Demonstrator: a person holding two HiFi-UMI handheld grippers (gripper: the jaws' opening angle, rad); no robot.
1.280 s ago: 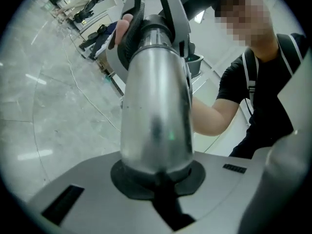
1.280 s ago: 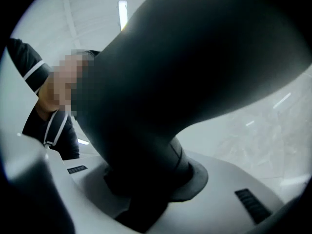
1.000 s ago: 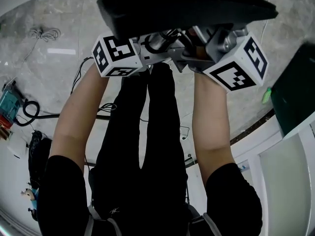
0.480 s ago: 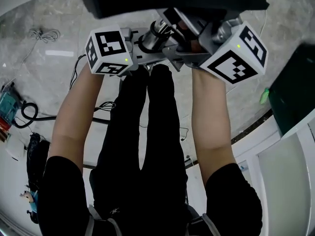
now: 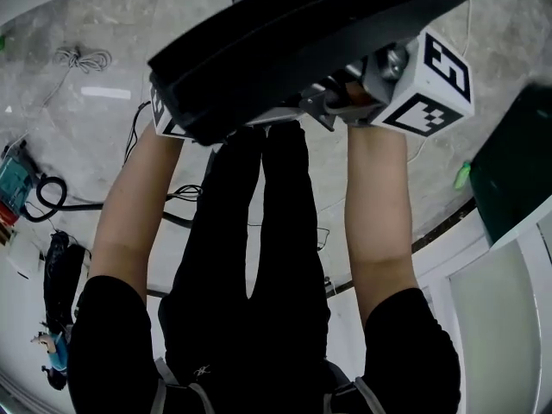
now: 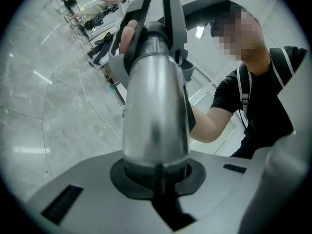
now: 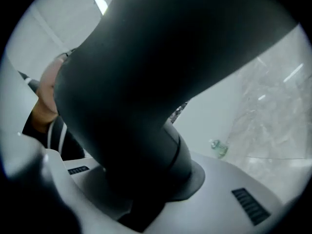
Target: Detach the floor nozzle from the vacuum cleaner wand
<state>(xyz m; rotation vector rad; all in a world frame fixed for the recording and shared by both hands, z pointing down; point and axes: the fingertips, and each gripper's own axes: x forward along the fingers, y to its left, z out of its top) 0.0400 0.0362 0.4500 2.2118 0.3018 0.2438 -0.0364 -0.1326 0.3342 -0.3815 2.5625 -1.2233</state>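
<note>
The black floor nozzle [image 5: 302, 46] fills the top of the head view, tilted down to the left. My right gripper [image 5: 405, 80] is shut on its dark neck [image 7: 146, 145]; its jaws have just been closing around that neck. The nozzle body blocks most of the right gripper view. My left gripper [image 5: 164, 119], mostly hidden under the nozzle, is shut on the silver wand [image 6: 156, 111]. The wand runs away from the left gripper [image 6: 156, 179] to a grey fitting with black clips [image 6: 156, 13]. The joint between nozzle and wand is hidden.
Marble floor lies below, with black cables [image 5: 43, 197] and a coiled cord [image 5: 82, 59] at left. A dark green panel [image 5: 517, 162], a green bottle [image 5: 464, 175] and a white frame [image 5: 483, 266] stand at right. My black-clad legs [image 5: 259, 257] are underneath.
The nozzle has swung down to the left and now covers the left gripper's cube and the silver tube end seen before. The right gripper has turned and shifted slightly.
</note>
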